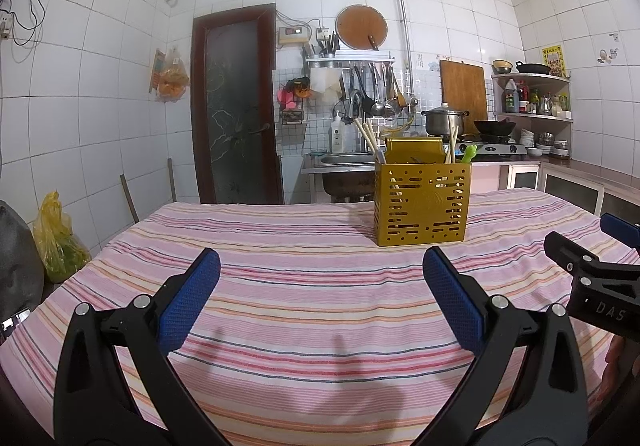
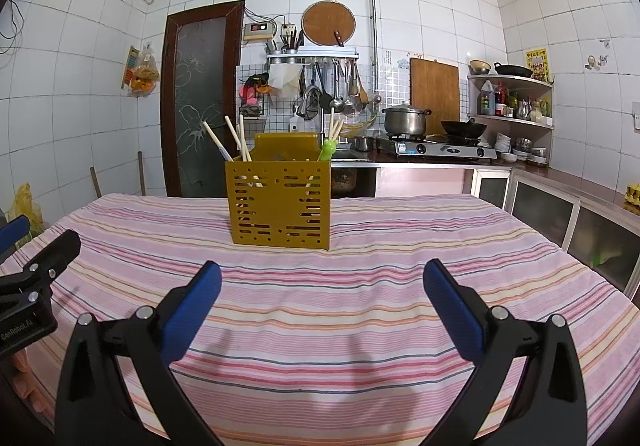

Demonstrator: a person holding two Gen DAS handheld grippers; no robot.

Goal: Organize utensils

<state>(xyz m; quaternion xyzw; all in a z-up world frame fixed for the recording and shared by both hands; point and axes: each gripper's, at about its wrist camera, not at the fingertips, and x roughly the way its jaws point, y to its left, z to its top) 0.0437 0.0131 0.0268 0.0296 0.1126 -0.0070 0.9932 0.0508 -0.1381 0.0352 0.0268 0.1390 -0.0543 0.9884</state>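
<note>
Left wrist view: gold utensil caddy (image 1: 421, 202) on striped tablecloth (image 1: 300, 286).

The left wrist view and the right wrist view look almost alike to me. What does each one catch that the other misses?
Only the left wrist view shows the soap bottle by the sink and a full yellow bag on the floor. Only the right wrist view shows the egg tray on the counter at far right. Both show the yellow holder with chopsticks on the striped cloth, the pot, the wok, and both open grippers: left gripper, right gripper.
</note>
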